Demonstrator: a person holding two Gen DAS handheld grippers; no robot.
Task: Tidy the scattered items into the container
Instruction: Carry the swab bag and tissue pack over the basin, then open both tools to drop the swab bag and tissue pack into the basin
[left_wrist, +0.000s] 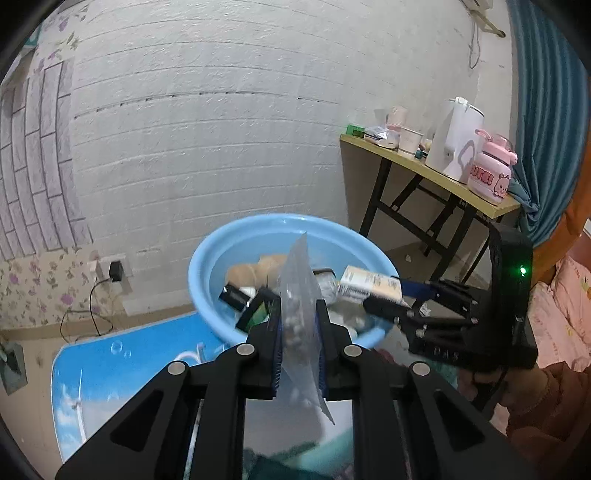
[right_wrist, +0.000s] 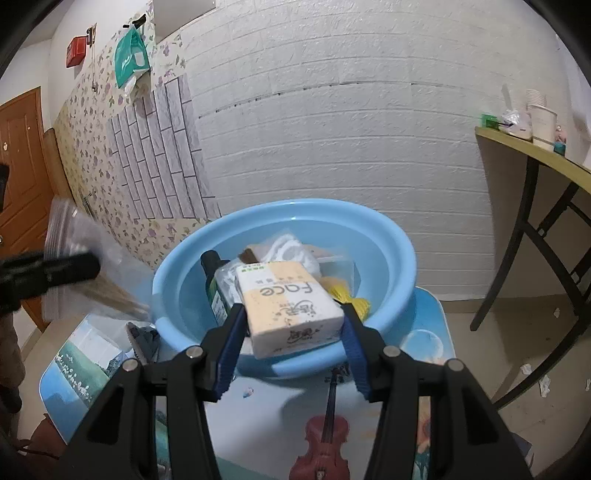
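Already the blue basin (right_wrist: 391, 258) holds a bottle (right_wrist: 216, 284) and other items. The right gripper (right_wrist: 291, 321) clamps a tissue pack (right_wrist: 291, 310) over its six o'clock rim; the left gripper (left_wrist: 299, 332) pinches a clear bag (left_wrist: 299, 295), still outside at nine o'clock.

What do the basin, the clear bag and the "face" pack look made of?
Basin: glossy light-blue plastic, likely; smooth moulded rim with highlights.
Bag: thin clear plastic film; see-through, with small pieces visible inside.
Pack: soft printed wrapper, probably plastic over tissues; its contents are not visible.
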